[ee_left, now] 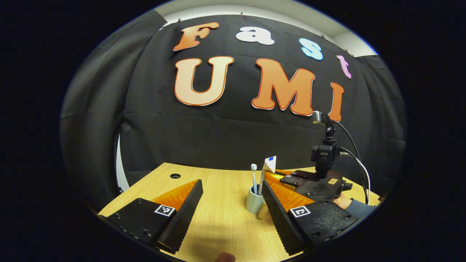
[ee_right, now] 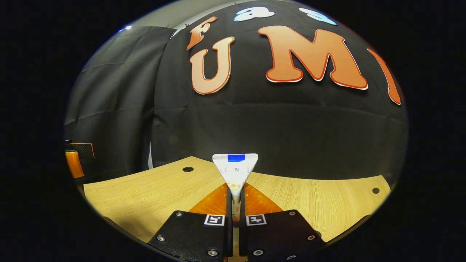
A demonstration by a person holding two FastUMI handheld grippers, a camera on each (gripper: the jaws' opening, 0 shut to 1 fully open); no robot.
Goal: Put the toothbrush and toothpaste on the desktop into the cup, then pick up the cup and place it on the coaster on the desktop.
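Toothpaste (ee_right: pixel 235 173) sits clamped between my right gripper's (ee_right: pixel 235 203) fingers, crimped end up, its lower part hidden between them. From my left gripper view, that tube (ee_left: pixel 269 164) stands tilted over the cup (ee_left: pixel 253 201), with the right gripper (ee_left: pixel 276 175) reaching in from the right side; whether the tube's bottom is inside the cup I cannot tell. The toothbrush (ee_left: pixel 254 178) stands upright in the cup, bristles up. My left gripper (ee_left: pixel 229 203) hangs spread wide and empty above the desk (ee_left: pixel 218 218), its right finger (ee_left: pixel 276 214) just beside the cup.
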